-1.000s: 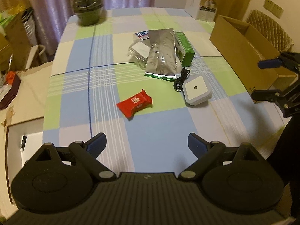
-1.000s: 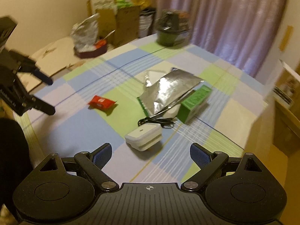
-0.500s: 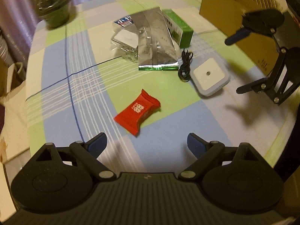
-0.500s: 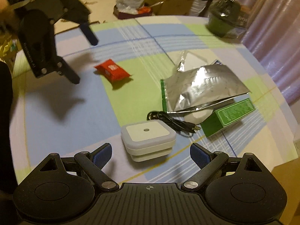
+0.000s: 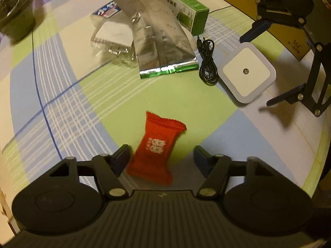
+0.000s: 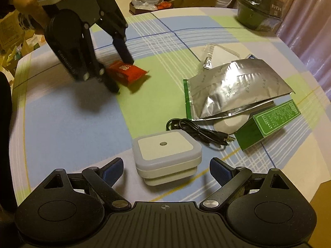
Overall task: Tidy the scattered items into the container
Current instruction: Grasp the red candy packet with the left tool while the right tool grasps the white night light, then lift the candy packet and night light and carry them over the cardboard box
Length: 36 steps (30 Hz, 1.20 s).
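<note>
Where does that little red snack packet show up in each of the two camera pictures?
Left wrist view: the red snack packet lies low in the middle, between the closing jaws of the left hand-held gripper.
Right wrist view: it is at upper left, partly behind that same hand-held gripper.
Shared landmark: the white square device, right of the packet in the left view, bottom centre in the right.

A red snack packet lies flat at lower centre of the left view. A white square device sits at lower centre of the right view, a coiled black cable just beside it. Further right, a silver foil pouch partly covers a green box.
</note>
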Available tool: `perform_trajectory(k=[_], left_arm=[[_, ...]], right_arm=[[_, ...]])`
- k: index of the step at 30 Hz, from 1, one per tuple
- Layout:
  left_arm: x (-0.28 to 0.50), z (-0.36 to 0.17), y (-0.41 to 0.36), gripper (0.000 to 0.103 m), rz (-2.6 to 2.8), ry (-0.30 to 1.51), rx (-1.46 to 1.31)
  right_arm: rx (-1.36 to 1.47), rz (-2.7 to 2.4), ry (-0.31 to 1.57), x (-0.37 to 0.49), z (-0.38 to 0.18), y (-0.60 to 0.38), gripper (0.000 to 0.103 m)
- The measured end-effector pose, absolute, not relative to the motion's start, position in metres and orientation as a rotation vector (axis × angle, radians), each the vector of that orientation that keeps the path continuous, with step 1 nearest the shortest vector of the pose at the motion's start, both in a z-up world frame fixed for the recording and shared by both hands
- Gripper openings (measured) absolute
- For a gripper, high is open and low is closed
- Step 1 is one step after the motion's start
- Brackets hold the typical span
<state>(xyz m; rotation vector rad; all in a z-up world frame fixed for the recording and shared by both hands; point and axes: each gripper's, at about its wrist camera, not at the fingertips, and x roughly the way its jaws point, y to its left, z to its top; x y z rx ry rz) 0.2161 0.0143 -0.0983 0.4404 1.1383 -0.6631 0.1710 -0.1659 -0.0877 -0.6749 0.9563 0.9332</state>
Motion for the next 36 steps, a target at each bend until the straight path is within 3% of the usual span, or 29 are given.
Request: perform_trajectory(k=[2, 4, 21, 23, 30, 33, 36], left_arm=[[0.217, -0.095, 0.015, 0.031, -0.663, 1.141, 0.434], [0.214, -0.092, 0.015, 0.028, -0.672, 1.139, 0.428], [0.198, -0.095, 0.004, 0.032, -0.635, 1.127, 0.408], [0.198, -0.095, 0.004, 0.026, -0.644, 1.119, 0.413], [0.196, -0.096, 0.003, 0.023, -0.646, 1.105, 0.401], [0.191, -0.096, 0.002, 0.023, -0.642, 1.106, 0.387], [0.189, -0.095, 0.002, 0.023, -0.633, 1.106, 0.371]], right_arm=[[-0.67, 0.937, 0.956, 0.172, -0.087, -0.164, 0.095], [-0.664, 0.94, 0.956, 0.173, -0.086, -0.163, 0.095], [-0.631, 0.949, 0.962, 0.178, -0.087, -0.161, 0.095], [-0.652, 0.961, 0.952, 0.178, -0.088, -0.158, 0.095], [-0.708, 0.978, 0.932, 0.175, -0.096, -0.151, 0.095], [-0.721, 0.964, 0.926, 0.173, -0.098, -0.149, 0.074], [-0.686, 0.94, 0.931, 0.174, -0.096, -0.152, 0.071]])
